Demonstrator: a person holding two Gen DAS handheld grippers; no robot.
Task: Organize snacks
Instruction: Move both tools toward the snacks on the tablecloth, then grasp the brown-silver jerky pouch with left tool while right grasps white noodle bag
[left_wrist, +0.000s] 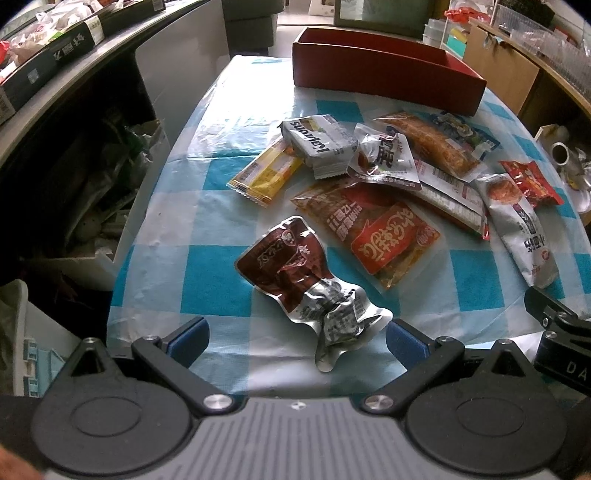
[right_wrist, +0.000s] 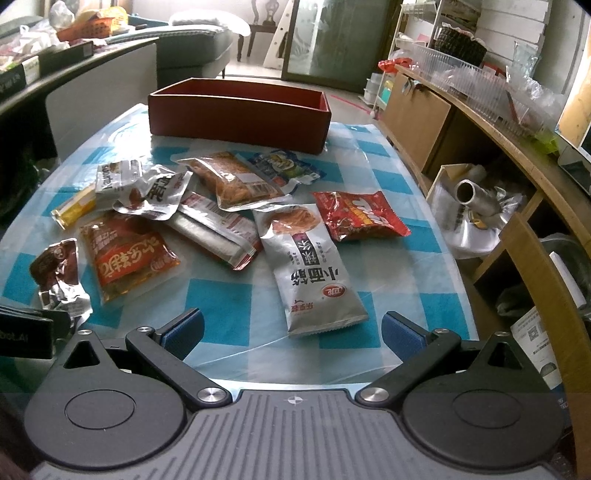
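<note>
Snack packets (right_wrist: 207, 221) all lie scattered on the checked counter (right_wrist: 229, 310) while the red box (right_wrist: 236, 118) behind them looks empty, so nothing is sorted yet, and both grippers, left gripper (left_wrist: 295, 341) and right gripper (right_wrist: 291, 332), hover with jaws released.

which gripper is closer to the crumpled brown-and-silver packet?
Left. The left gripper straddles the crumpled brown-and-silver packet, open; the right gripper sits off to its right, open.

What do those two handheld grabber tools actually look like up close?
Both match. The left gripper and right gripper each have black linkage arms with silver pivot screws, two round black discs, a ribbed grey body bearing a small cross mark, and ribbed blue pads lining the jaws. No cables or sleeves show.
</note>
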